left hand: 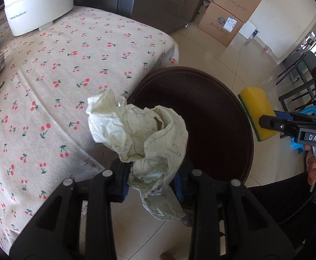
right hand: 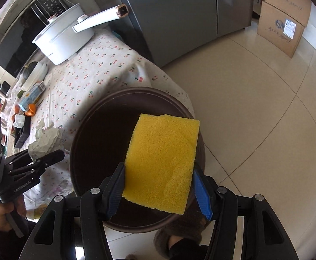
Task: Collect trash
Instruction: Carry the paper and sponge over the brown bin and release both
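Observation:
My left gripper (left hand: 151, 182) is shut on a crumpled wad of pale paper (left hand: 140, 130), which hangs over the edge between the table and a dark round bin (left hand: 212, 112). My right gripper (right hand: 158, 192) is shut on a yellow sponge (right hand: 162, 162) with a green scouring side, held over the same dark bin (right hand: 97, 140). In the left wrist view the sponge (left hand: 255, 112) and the right gripper (left hand: 266, 121) show at the bin's far right rim. The right wrist view shows the left gripper (right hand: 49, 156) with the paper (right hand: 47, 138) at the bin's left.
A table with a cherry-print cloth (left hand: 60, 75) stands beside the bin, bearing a white pot (left hand: 36, 4), a small carton (right hand: 32, 95) and orange bits (right hand: 31, 108). Cardboard boxes (left hand: 229, 15) stack on the tiled floor (right hand: 255, 108). A slippered foot (right hand: 179, 236) is below the bin.

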The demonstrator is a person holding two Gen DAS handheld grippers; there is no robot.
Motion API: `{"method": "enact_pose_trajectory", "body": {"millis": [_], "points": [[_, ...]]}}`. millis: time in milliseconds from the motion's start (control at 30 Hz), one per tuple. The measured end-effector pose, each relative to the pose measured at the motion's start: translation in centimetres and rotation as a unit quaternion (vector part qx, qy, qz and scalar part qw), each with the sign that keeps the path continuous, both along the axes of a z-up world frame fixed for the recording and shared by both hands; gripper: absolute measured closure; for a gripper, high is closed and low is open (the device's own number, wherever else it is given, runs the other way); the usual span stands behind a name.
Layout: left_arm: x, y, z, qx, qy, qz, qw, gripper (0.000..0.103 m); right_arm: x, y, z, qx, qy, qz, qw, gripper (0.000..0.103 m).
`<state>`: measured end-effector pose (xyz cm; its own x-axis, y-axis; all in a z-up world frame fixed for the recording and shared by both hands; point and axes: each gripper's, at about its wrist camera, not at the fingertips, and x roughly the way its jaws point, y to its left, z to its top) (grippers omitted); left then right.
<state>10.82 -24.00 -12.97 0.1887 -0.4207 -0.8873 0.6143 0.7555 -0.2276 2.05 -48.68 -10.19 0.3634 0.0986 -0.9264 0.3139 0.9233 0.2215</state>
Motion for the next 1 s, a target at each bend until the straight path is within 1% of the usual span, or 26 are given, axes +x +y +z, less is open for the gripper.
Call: {"method": "enact_pose_trajectory", "body": {"millis": [100, 167, 200, 233, 267, 300, 333, 367, 467, 733, 1000], "points": [[0.0, -0.7, -0.5, 0.006, -0.001, -0.007, 1.0, 0.068, -0.5, -0.4, -0.1, -0.001, 0.002, -0.004, 1.0, 0.043], [0.0, -0.8, -0.5, 0.005, 0.001, -0.008, 1.0, 0.06, -0.5, -0.3, -0.2, -0.003, 0.005, -0.005, 1.0, 0.043], [-0.1, -0.7, -0.5, 0.004, 0.001, -0.006, 1.0, 0.049, -0.5, -0.3, -0.3, -0.005, 0.006, -0.005, 1.0, 0.043], [0.0, -0.5, -0.3, 0.005, 0.0, -0.001, 1.0, 0.036, -0.5, -0.3, -0.3, -0.006, 0.007, -0.005, 1.0, 0.043], [0.1, -0.3, -0.2, 0.006, -0.005, 0.004, 1.0, 0.03, -0.4, -0.1, -0.3, -0.007, 0.007, -0.004, 1.0, 0.043], [0.2, -0.1, 0.0, 0.008, -0.009, 0.008, 0.9999, 0.02, -0.4, 0.0, -0.3, -0.008, 0.007, -0.002, 1.0, 0.043], [0.2, 0.1, 0.2, 0.01, -0.013, 0.012, 0.9998, 0.016, -0.3, 0.2, -0.3, -0.009, 0.007, 0.0, 1.0, 0.043], [0.3, 0.3, 0.4, 0.013, -0.017, 0.014, 0.9997, 0.015, -0.2, 0.3, -0.3, -0.01, 0.007, 0.002, 1.0, 0.043], [0.6, 1.3, 0.9, 0.022, -0.027, 0.025, 0.9991, 0.007, 0.0, 0.8, -0.3, -0.014, 0.008, 0.007, 1.0, 0.043], [1.2, 3.9, 1.9, 0.018, -0.026, 0.054, 0.9981, 0.003, 0.5, 1.6, -0.6, -0.023, 0.016, 0.016, 0.999, 0.043], [1.1, 5.7, 2.6, 0.021, -0.031, 0.068, 0.997, 0.002, 1.0, 2.1, -1.1, -0.031, 0.026, 0.02, 0.999, 0.043]]}}
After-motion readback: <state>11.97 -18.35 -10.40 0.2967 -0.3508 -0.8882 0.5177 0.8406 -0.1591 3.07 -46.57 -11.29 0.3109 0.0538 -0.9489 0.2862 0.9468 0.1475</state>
